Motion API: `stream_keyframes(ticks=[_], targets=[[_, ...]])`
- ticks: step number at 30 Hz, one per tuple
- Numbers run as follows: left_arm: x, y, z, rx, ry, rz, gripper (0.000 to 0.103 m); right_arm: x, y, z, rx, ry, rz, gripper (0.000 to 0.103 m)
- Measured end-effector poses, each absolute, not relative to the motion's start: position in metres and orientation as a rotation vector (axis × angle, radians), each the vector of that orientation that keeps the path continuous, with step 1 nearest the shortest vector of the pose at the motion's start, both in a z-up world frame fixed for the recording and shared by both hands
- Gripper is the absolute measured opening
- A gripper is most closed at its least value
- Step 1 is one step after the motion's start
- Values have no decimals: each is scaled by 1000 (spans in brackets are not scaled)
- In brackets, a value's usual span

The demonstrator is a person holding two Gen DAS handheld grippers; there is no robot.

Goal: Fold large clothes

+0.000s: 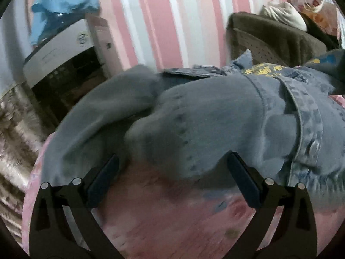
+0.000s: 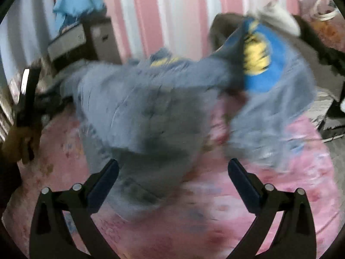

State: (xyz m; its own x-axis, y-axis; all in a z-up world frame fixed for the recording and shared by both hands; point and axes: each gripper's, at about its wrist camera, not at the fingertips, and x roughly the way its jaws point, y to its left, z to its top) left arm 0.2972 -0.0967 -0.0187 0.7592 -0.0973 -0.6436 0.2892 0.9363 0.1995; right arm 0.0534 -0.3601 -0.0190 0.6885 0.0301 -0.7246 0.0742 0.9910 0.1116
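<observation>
A washed blue denim jacket (image 1: 215,112) with yellow lettering lies crumpled on a pink flowered bedspread (image 1: 176,215). In the left wrist view my left gripper (image 1: 173,174) stands open just before the jacket's near edge, nothing between its fingers. The right wrist view is blurred: the jacket (image 2: 142,116) spreads across the bed, and a part with a blue and yellow patch (image 2: 261,64) is raised at the right. My right gripper (image 2: 173,178) is open at the jacket's near hem, which lies under the left finger. The other gripper (image 2: 25,99) shows at the far left.
A pink and white striped wall (image 1: 163,17) runs behind the bed. A white and black crate (image 1: 64,64) with light blue cloth on top stands at the left. A brown chair (image 1: 273,43) piled with pale things stands at the right. Patterned floor shows at the left edge.
</observation>
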Motion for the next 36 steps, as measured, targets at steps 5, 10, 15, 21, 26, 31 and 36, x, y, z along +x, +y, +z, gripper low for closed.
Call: stream_keyframes(ticks=[5, 10, 15, 21, 26, 31, 36], targets=[[315, -113, -22, 275, 709, -292, 61, 75, -354, -36, 177, 861, 18, 36], [295, -110, -9, 275, 704, -345, 20, 77, -356, -23, 150, 794, 21, 11], [234, -88, 19, 249, 684, -409, 19, 62, -372, 18, 154, 679, 28, 11], [143, -60, 72, 214, 682, -479, 19, 16, -385, 71, 200, 604, 144, 10], [61, -49, 109, 230, 659, -516, 19, -42, -386, 105, 230, 579, 248, 10], [5, -31, 92, 210, 745, -467, 62, -100, -381, 94, 278, 660, 307, 16], [-33, 0, 45, 121, 775, -404, 100, -135, -384, 42, 274, 760, 269, 75]])
